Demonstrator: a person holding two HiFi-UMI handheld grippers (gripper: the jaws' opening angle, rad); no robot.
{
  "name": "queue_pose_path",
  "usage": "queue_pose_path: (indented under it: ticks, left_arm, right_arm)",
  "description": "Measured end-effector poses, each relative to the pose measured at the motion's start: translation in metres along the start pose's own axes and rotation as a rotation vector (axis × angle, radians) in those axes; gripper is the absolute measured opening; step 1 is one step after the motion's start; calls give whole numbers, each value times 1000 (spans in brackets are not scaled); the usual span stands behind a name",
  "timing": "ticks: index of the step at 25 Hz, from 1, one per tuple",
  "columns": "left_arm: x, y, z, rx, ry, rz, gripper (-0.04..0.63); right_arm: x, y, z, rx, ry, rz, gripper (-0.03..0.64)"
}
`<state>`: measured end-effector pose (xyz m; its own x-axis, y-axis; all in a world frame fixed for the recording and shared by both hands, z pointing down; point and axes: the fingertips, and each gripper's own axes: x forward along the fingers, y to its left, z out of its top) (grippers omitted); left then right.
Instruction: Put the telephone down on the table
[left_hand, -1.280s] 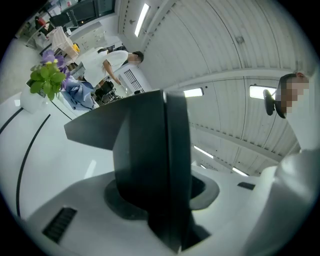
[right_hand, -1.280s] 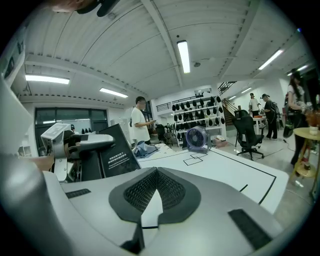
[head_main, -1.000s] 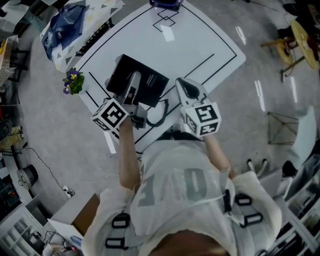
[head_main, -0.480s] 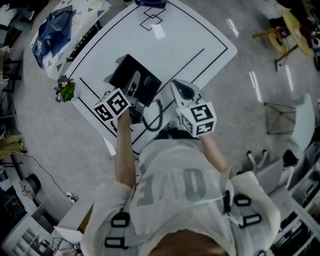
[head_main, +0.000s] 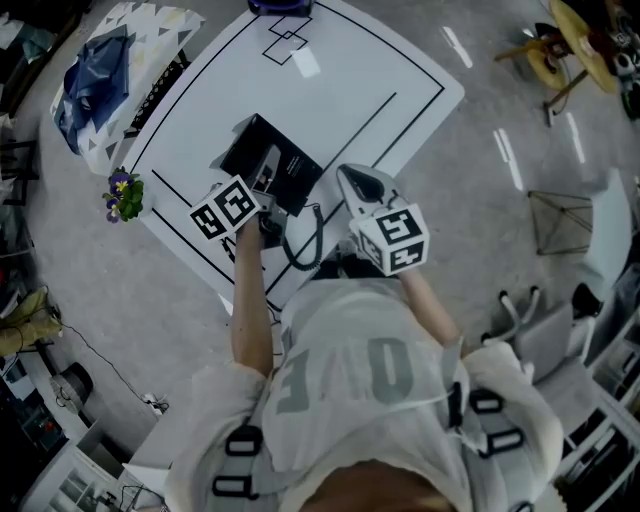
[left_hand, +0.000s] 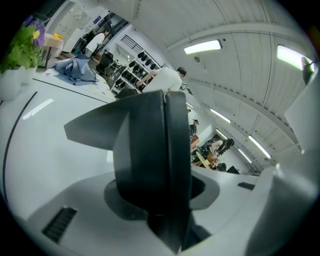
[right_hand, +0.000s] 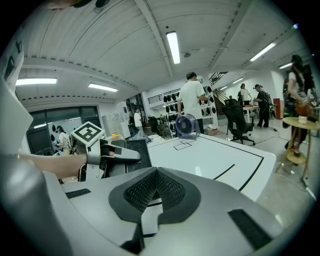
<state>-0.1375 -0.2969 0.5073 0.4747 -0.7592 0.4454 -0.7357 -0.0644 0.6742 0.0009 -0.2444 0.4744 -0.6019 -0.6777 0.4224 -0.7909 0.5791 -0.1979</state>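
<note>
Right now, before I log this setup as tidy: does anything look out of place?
Only the handset: it is off its base, clamped in the left hand-held gripper, with its cord looping loose on the table. Nothing looks spilled or damaged.

White table (head_main: 350, 80), black line markings, on grey speckled floor (head_main: 480, 200). Potted purple flowers (head_main: 122, 193) at table's left edge. Blue cloth (head_main: 95, 85) off far-left corner. Fan (right_hand: 186, 124) at far end. Office chair (right_hand: 237, 120), round wooden stand (head_main: 572, 35) right of table. Ceiling strip lights (right_hand: 173, 46) above.
</note>
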Motion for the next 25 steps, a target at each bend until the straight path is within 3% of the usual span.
queue_pose_path:
  ticks: [25]
  left_arm:
    - [10, 27, -4, -241, 13, -79, 167]
  right_arm:
    - [6, -1, -10, -8, 42, -20, 8]
